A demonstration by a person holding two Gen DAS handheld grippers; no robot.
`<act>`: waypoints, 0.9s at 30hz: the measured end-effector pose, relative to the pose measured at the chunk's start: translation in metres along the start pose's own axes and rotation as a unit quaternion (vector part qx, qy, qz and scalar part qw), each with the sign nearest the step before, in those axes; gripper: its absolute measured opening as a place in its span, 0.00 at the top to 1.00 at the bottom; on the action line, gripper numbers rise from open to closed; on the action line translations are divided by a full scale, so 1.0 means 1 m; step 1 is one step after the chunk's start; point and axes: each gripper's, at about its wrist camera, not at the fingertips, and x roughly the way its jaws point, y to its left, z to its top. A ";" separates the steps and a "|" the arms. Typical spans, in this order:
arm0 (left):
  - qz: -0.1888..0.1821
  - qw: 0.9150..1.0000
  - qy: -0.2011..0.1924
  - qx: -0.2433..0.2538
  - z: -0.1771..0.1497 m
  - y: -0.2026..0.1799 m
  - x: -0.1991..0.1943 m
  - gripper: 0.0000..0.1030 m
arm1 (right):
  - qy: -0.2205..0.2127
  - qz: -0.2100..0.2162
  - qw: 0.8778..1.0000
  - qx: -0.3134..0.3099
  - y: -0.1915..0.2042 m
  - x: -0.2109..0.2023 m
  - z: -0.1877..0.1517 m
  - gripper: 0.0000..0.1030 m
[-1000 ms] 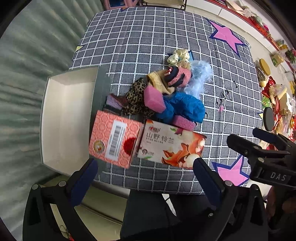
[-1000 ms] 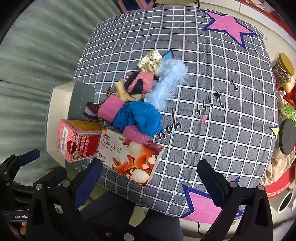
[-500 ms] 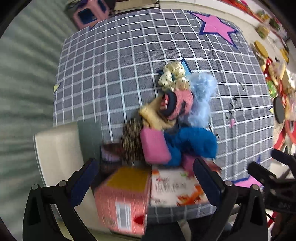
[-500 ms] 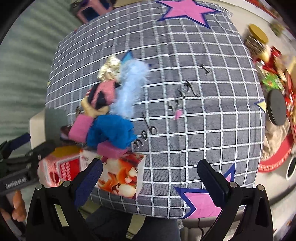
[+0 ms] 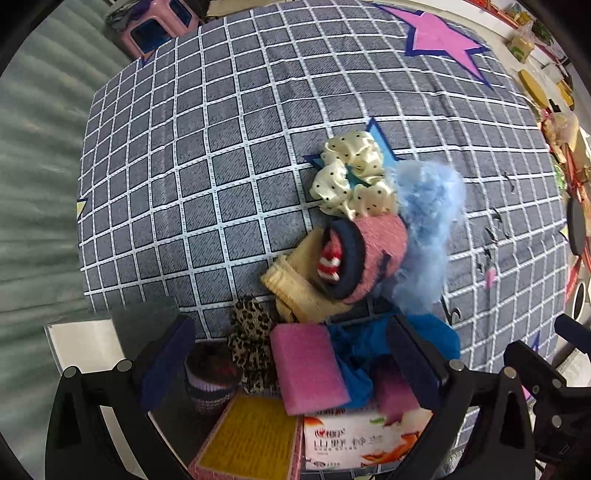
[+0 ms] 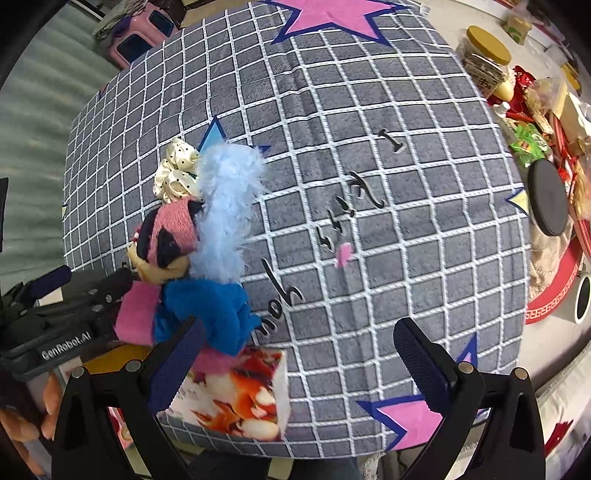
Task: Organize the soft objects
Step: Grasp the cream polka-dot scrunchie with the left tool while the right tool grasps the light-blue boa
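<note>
Both tongs, left tongs [image 5: 291, 363] and right tongs [image 6: 301, 356], hang released over the heap of soft fabric items [image 5: 354, 258] near the grey checked counter's [image 5: 221, 147] front edge.

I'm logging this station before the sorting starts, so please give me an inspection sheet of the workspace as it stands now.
Surface: grey checked cloth with pink stars and black lettering, covering the table.
Job's things: one heap with a cream dotted scrunchie, light blue fluffy piece, pink and navy sock, leopard-print fabric, pink sponge and blue cloth.
Clutter: two cartons at the near edge, a flowered box and a yellow-topped box.
Grippers: left gripper open over the heap's near side; right gripper open, holding nothing.
Cables: nothing seen.
Surroundings: white tray left of the table, pink stool beyond it, packed goods to the right.
</note>
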 end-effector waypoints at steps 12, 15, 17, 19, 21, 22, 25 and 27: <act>-0.002 1.000 0.008 0.024 0.024 -0.011 0.038 0.00 | 0.018 0.012 0.997 0.074 0.008 0.065 0.058 0.00; -0.001 1.000 0.012 0.014 0.027 -0.004 0.044 0.00 | 0.035 0.002 0.998 0.054 0.021 0.088 0.066 0.00; -0.006 1.000 0.011 0.002 0.027 0.004 0.043 0.00 | 0.047 -0.015 0.998 0.039 0.025 0.101 0.068 0.00; -0.007 1.000 0.008 -0.003 0.029 0.015 0.040 0.00 | 0.053 -0.042 0.997 0.032 0.024 0.109 0.067 0.00; -0.017 1.000 0.000 -0.009 0.034 0.023 0.034 0.00 | 0.044 -0.073 0.996 0.027 0.013 0.107 0.064 0.00; -0.023 1.000 -0.004 -0.013 0.037 0.027 0.031 0.00 | 0.038 -0.090 0.995 0.023 0.007 0.105 0.062 0.00; -0.048 0.998 -0.018 -0.030 0.052 0.038 0.018 0.00 | 0.018 -0.127 0.992 0.023 -0.021 0.092 0.059 0.00; -0.068 0.996 -0.029 -0.041 0.065 0.044 0.009 0.00 | 0.002 -0.171 0.985 0.034 -0.045 0.080 0.058 0.00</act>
